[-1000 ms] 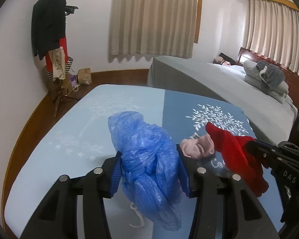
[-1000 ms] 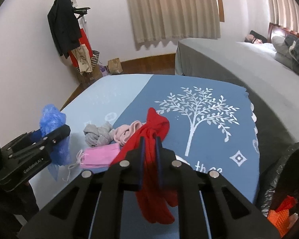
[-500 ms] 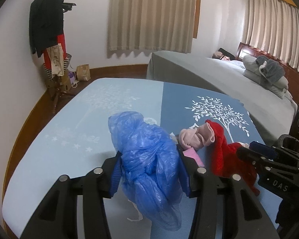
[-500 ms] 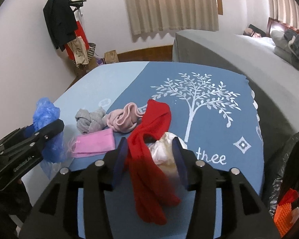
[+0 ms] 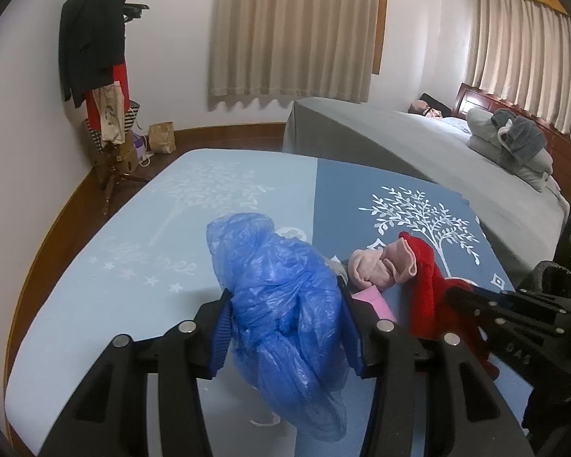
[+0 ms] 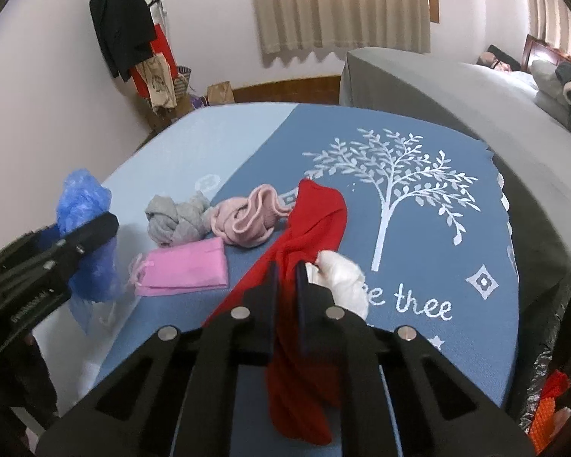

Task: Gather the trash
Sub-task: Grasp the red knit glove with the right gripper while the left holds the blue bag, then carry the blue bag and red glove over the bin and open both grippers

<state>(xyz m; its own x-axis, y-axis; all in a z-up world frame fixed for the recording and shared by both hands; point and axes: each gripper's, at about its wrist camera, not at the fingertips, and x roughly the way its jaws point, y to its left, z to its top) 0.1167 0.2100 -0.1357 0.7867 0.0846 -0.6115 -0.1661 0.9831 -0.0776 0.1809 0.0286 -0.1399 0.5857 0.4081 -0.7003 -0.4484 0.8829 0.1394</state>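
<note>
both grippers loaded, left gripper [image 5: 285, 327] clamping blue plastic bag [image 5: 281, 304], right gripper [image 6: 287, 285] pinching red cloth [image 6: 312, 224]; nothing binned, pink mask [image 6: 186, 266] and white wad [image 6: 342, 278] left on table

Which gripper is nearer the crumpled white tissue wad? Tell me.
Right. The right gripper, clamped on the red cloth, sits right beside the crumpled white tissue wad; the left gripper, holding the blue plastic bag, is farther left.

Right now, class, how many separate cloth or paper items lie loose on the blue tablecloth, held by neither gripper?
4: knotted grey sock, rolled pink sock, flat pink face mask, crumpled white tissue. More may hide under the red cloth.
</note>
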